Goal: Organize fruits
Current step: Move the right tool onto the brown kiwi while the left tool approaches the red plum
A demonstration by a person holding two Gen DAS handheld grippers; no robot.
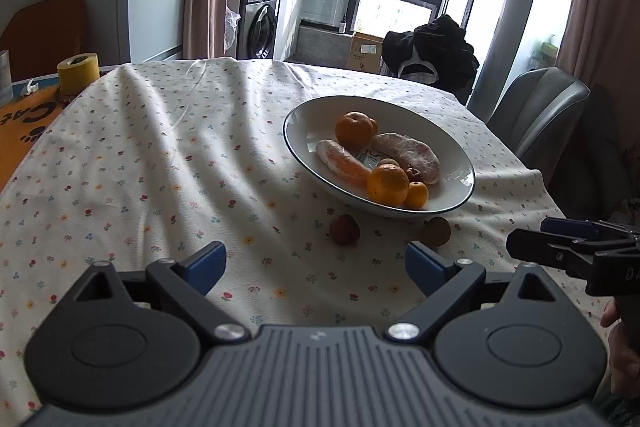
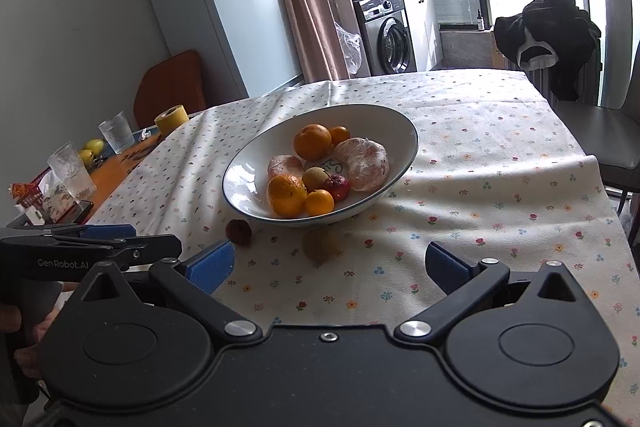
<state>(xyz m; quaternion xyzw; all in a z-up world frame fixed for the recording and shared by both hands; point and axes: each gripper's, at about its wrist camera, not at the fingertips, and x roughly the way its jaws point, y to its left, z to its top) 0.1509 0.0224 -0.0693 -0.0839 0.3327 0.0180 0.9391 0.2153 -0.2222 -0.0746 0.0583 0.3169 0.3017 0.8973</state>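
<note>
Right now, on the table:
Left gripper (image 1: 315,269): hovering low over the flowered cloth (image 1: 160,163) with its blue-padded fingers spread wide and nothing sitting between them.
Right gripper (image 2: 330,265): also hanging just above the cloth, fingers gaping apart and carrying nothing; in the left wrist view it is poking in from the right edge.
Bowl (image 2: 248,167): a white dish with a dark rim, sitting on the cloth ahead of both grippers.
Fruit in the bowl: two oranges (image 2: 313,142), two smaller orange fruits, two peeled citrus pieces (image 2: 363,163), a brownish round fruit and a small red one are lying together inside.
Loose fruit: a small red fruit (image 1: 344,229) and a brown round fruit (image 1: 436,231) are resting on the cloth just beside the bowl's near rim, apart from each other.
Far left: a yellow tape roll (image 1: 78,71) and glasses (image 2: 72,173) are standing off the cloth.
</note>
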